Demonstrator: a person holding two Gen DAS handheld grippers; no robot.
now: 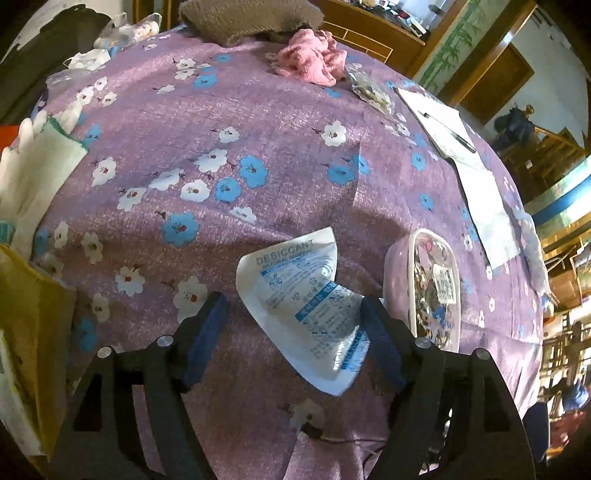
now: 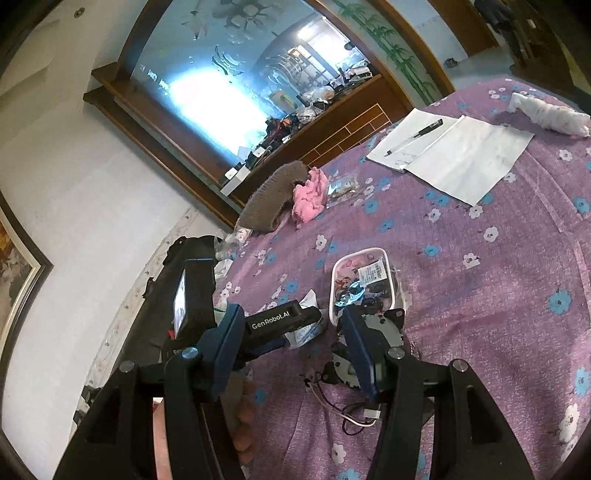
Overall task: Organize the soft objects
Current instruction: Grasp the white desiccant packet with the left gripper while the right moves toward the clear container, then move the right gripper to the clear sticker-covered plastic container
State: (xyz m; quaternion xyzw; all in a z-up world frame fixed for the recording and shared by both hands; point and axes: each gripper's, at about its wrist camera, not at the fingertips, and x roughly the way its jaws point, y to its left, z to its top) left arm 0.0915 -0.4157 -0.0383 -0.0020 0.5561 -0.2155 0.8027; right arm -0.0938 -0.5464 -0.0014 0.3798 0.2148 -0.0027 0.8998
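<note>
Purple floral cloth [image 1: 258, 122] covers the desk, where the desiccant bag [image 1: 303, 302] lies between the spread left claw [image 1: 295, 328], untouched, and if this claw closes off-centre, the slippery bag may slide out toward the case [image 1: 399, 266].

Open cloth ahead of us, clutter around the edges.

We see a wide bare stretch of the purple flowered desk [image 1: 280, 155]. Near us lie a desiccant packet [image 1: 303, 295] and, beside it, a clear pouch [image 1: 432, 284]; papers [image 1: 476, 173] line the right side, a pink cloth [image 1: 314, 61] and brown knit [image 1: 251, 18] the far edge.
</note>
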